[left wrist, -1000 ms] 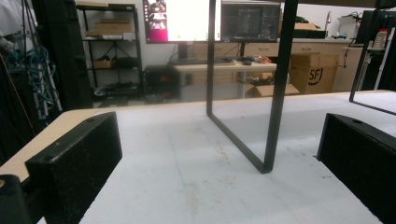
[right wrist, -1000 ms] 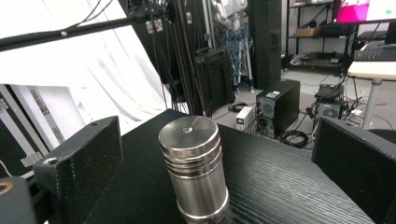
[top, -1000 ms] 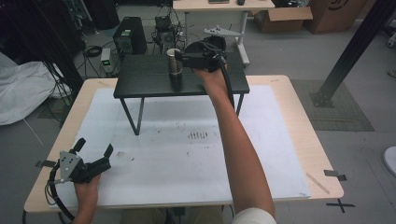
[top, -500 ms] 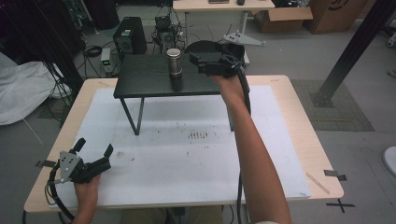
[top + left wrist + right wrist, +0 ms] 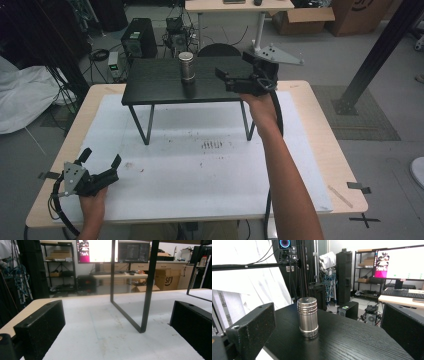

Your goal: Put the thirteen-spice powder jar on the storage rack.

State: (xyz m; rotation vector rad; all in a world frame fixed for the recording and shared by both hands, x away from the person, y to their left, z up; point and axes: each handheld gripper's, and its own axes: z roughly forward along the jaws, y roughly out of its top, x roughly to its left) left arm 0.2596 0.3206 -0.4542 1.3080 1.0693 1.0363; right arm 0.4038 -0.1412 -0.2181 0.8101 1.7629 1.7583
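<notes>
Since the metal canister (image 5: 186, 66) stands upright on the black raised shelf (image 5: 150, 85) at the far side of the tabletop (image 5: 320, 125), the right tool (image 5: 227, 80) is the nearer one: level with it, just to its right, jaws apart and empty. Canister axis is vertical, so approach leftward. Left tool (image 5: 100, 159) sits near-left, well apart, also spread and empty.

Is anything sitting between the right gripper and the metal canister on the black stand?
No. In the right gripper view, only bare stand top separates the open right gripper from the upright metal canister; the high view agrees.
</notes>
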